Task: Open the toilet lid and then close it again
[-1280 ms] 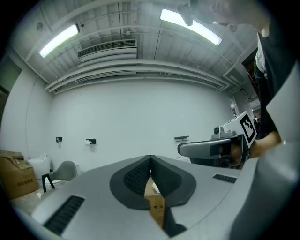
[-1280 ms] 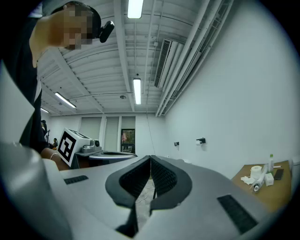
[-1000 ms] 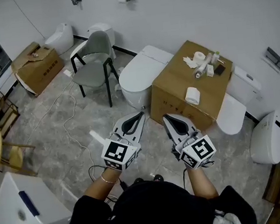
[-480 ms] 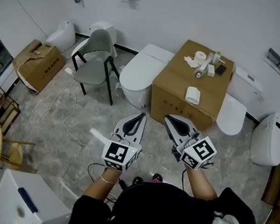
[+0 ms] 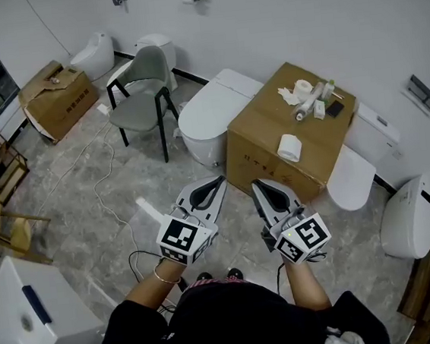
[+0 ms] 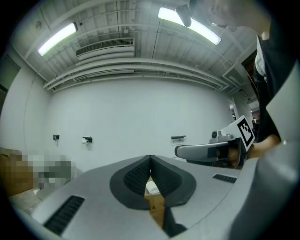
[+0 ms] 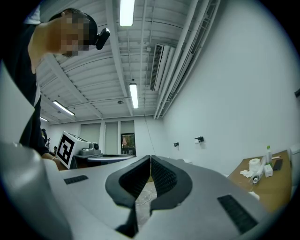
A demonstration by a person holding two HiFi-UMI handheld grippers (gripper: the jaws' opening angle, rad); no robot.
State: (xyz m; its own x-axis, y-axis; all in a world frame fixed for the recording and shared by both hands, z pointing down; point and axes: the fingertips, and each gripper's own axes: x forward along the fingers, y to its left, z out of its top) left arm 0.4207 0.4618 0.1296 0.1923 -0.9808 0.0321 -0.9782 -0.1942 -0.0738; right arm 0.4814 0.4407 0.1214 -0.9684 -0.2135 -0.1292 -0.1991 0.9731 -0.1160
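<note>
Vs 1 s back: view slid slightly, toilet (image 5: 211, 116) and box (image 5: 264, 132) now a touch further left; grippers in the same pose. Judged: approach only, opening not begun. Left gripper (image 5: 217, 180) and right gripper (image 5: 253, 182) both closed on nothing, well short of the toilet. Toilet: white, lid down, between chair (image 5: 138, 110) and box

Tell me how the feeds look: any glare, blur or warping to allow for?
Head view: even, soft light, no glare; toilet and cardboard box sharp. Left gripper view: heavy fisheye, black corners, ceiling lamps blown out, a mosaic patch at lower left. Right gripper view: same fisheye, overhead lamp glaring, mosaic patch at upper left.
</note>
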